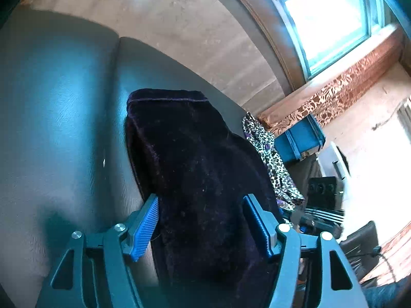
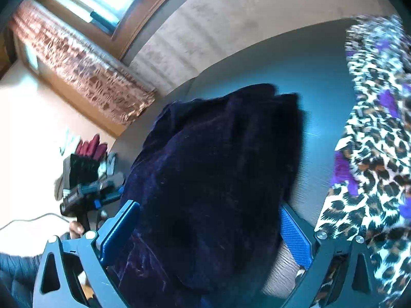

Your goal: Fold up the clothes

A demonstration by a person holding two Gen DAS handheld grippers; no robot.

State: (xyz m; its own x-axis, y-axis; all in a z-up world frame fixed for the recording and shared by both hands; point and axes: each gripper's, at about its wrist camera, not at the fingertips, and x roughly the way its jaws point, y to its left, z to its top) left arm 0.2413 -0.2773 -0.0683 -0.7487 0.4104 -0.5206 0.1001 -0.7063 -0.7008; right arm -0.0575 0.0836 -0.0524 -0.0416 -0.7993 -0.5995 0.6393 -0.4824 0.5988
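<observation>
Your left gripper (image 1: 200, 220) stands wide, pads either side of the dark velvet garment (image 1: 195, 159) w/o pressing it. Right gripper (image 2: 210, 231) also looks spread w/ the same cloth bunched between its blue pads (image 2: 295, 238); contact there is hard to judge. Garment lies on the grey sofa seat (image 1: 64, 118), leopard-print cloth (image 2: 375, 154) just beside it.

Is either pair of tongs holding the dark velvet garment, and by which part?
Neither. Left tongs and right tongs stand open astride the dark velvet garment, pads not pressing.
</observation>
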